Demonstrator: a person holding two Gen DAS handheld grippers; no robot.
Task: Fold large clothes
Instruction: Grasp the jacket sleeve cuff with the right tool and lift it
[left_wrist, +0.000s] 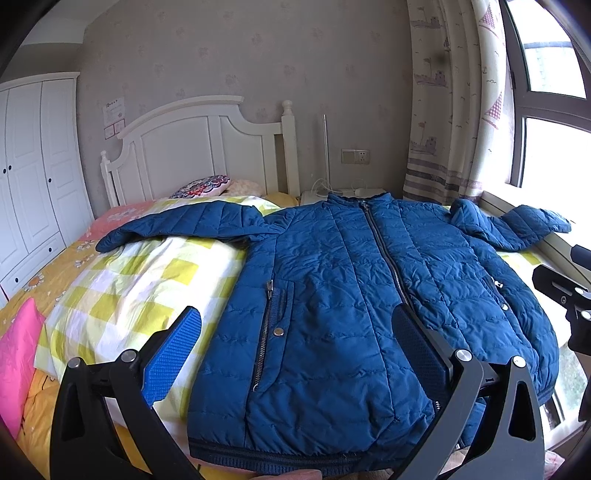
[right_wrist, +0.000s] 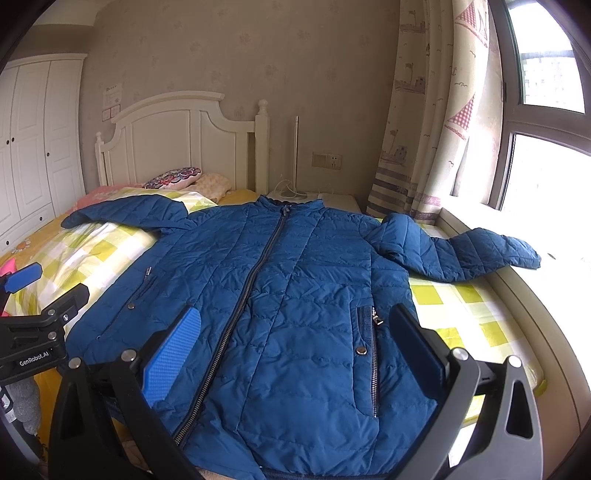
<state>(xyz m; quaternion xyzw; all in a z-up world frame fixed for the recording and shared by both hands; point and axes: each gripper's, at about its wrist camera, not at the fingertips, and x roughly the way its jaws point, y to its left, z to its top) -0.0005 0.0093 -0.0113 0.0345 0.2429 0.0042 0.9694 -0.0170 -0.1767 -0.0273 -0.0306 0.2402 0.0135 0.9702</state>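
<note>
Your left gripper (left_wrist: 295, 354) is wide open above the hem of the blue jacket (left_wrist: 332, 295) and holds nothing. Your right gripper (right_wrist: 295, 354) is also wide open and empty, over the lower front. The jacket lies flat on the bed (left_wrist: 122, 280), zipped, front side up. Its long axis runs away from you, collar toward the headboard (left_wrist: 192, 147), both sleeves spread outward.

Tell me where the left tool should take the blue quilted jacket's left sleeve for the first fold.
Grip the cuff end of the sleeve, coming from the bed's left side. It lies stretched outward flat over the yellow checked quilt, so the free tip lifts easily and can swing across the blue quilted jacket. The left tool is open.
</note>
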